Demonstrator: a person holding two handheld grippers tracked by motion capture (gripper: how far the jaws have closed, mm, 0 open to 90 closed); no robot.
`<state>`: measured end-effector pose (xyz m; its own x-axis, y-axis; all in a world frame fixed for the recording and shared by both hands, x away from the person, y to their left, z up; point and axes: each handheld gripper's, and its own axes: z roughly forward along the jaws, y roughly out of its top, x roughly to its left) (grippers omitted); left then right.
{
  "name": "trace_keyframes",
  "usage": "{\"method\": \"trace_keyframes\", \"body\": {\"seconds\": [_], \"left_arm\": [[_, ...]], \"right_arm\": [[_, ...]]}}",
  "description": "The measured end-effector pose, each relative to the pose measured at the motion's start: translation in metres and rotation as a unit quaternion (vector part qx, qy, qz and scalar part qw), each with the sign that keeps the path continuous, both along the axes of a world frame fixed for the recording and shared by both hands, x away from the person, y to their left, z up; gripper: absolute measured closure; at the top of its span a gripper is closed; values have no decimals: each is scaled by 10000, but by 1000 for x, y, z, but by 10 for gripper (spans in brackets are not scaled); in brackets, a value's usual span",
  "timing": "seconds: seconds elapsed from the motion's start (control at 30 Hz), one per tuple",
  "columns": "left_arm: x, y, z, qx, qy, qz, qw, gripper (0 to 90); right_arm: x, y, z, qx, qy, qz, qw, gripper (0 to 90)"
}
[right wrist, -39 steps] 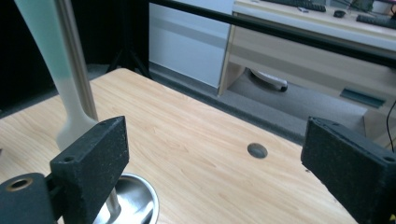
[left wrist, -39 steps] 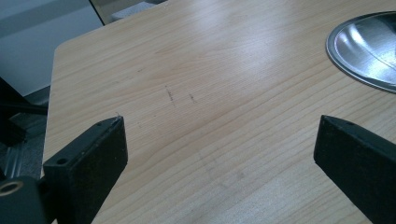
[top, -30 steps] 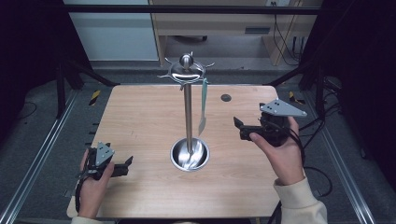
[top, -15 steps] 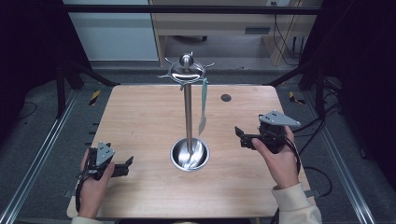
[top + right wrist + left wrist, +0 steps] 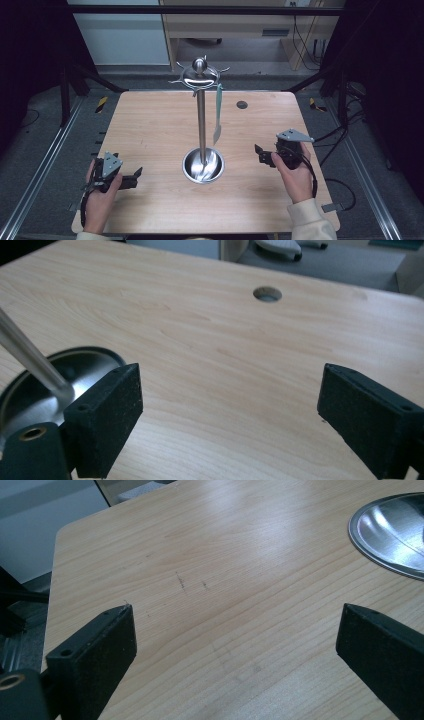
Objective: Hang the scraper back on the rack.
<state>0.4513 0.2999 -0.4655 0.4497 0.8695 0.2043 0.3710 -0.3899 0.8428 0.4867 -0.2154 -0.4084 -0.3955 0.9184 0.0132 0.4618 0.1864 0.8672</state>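
A metal utensil stand rises from the middle of the wooden table [image 5: 150, 125]: a round shiny base [image 5: 202, 166], a thin pole [image 5: 201, 120] and a ring of hooks at the top [image 5: 199, 76]. One pale green utensil [image 5: 218, 112] hangs from a hook on its right side. My left gripper [image 5: 135, 178] rests low near the table's front left, open, with nothing between its jaws [image 5: 235, 615]. My right gripper [image 5: 261, 155] is right of the base, also open and holding nothing [image 5: 227, 375]. The base [image 5: 45, 385] lies beside its left jaw.
A small round hole [image 5: 242, 104] sits in the table behind the right gripper, also seen as the hole [image 5: 267, 293] ahead of the jaws. The stand's base edge [image 5: 390, 535] shows at the left gripper view's upper right. Metal rails [image 5: 40, 170] flank the table.
My right gripper has come down and back toward the person, from level with the pole's middle to low beside the base. The left gripper has stayed put.
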Motion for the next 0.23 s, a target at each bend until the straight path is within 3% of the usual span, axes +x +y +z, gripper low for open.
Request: {"method": "trace_keyframes", "body": {"seconds": [0.23], "left_arm": [[3,-2,1,12,-9,-74,10000,26]], "right_arm": [[1,-3,-32,-134,310,-226,9992,113]]}}
